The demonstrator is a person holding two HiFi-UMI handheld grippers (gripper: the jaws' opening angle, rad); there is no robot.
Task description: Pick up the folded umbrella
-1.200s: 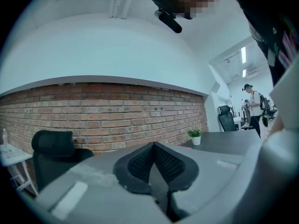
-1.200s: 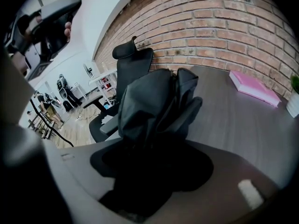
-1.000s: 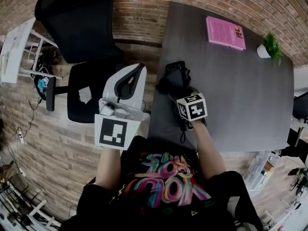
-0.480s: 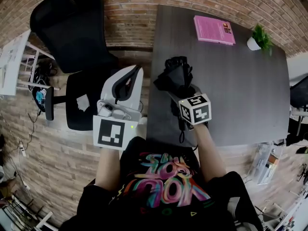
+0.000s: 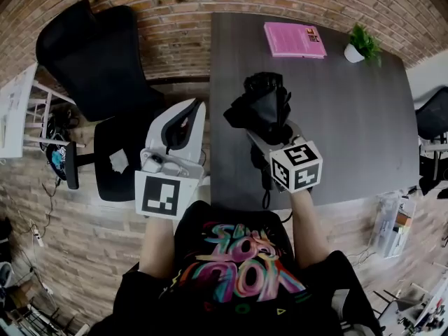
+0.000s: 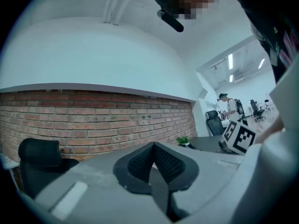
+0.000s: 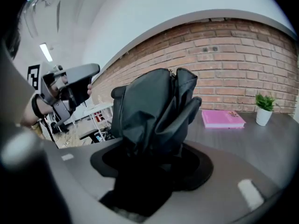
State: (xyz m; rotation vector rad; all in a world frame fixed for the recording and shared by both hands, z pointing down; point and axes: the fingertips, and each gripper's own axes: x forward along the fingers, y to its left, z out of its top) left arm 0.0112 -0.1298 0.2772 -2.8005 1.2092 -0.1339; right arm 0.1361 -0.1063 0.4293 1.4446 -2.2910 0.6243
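The folded umbrella [image 5: 260,107] is a black bundle of crumpled fabric, held off the dark grey table [image 5: 350,117] near its left edge. My right gripper [image 5: 270,133] is shut on its lower end, and a black strap hangs below the gripper. In the right gripper view the umbrella [image 7: 154,108] stands up between the jaws and fills the middle. My left gripper [image 5: 185,121] hovers left of the table, above the chair seat, with its pads together and nothing in them [image 6: 153,164].
A pink book [image 5: 294,39] and a small potted plant [image 5: 362,45] sit at the table's far edge, by the brick wall. A black office chair [image 5: 98,61] stands left of the table. White racks stand at the far left.
My right gripper has risen with the umbrella, which now hangs above the tabletop. The left gripper has stayed almost where it was.
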